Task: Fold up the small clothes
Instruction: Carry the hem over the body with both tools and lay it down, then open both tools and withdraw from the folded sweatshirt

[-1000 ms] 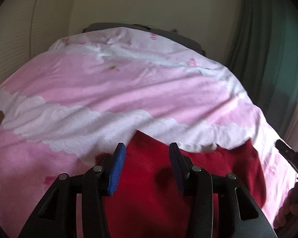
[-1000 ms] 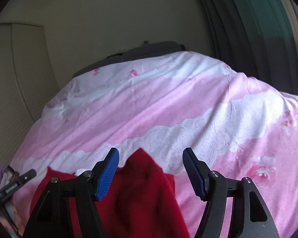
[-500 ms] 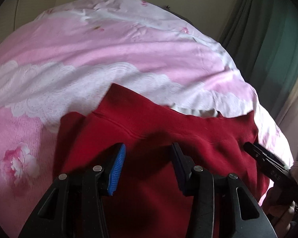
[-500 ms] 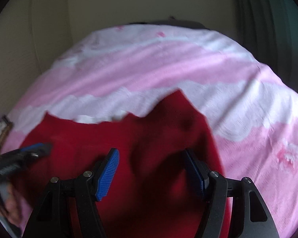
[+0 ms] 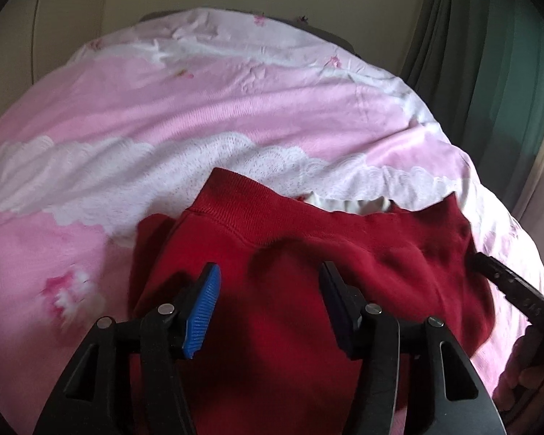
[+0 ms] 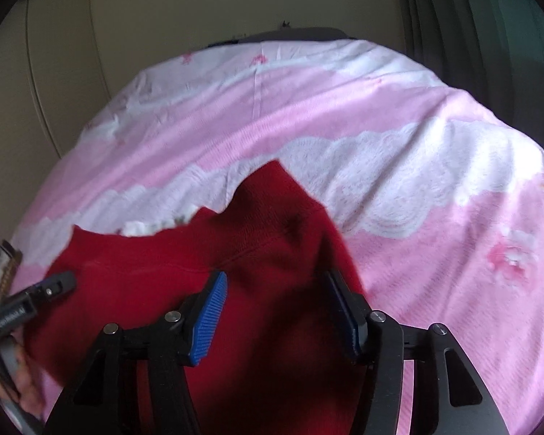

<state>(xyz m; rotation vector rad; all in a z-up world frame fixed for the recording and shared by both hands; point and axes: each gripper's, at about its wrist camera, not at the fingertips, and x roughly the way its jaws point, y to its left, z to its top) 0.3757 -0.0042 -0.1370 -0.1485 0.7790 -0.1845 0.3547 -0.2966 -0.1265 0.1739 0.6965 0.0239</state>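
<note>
The red garment (image 5: 308,253) lies spread on the pink bed cover (image 5: 199,116) under both tools, the left tool (image 5: 268,301) opening and the right tool (image 6: 275,308) closing, neither yet pinching cloth, so a fold seems about to start, needing firm grips on the cloth.

Matt red knit garment (image 5: 308,253) with ribbed hem; soft pink cotton bedcover (image 5: 235,108), lace-printed; ridged blue rubber pads (image 5: 203,311); matt black plastic.
</note>
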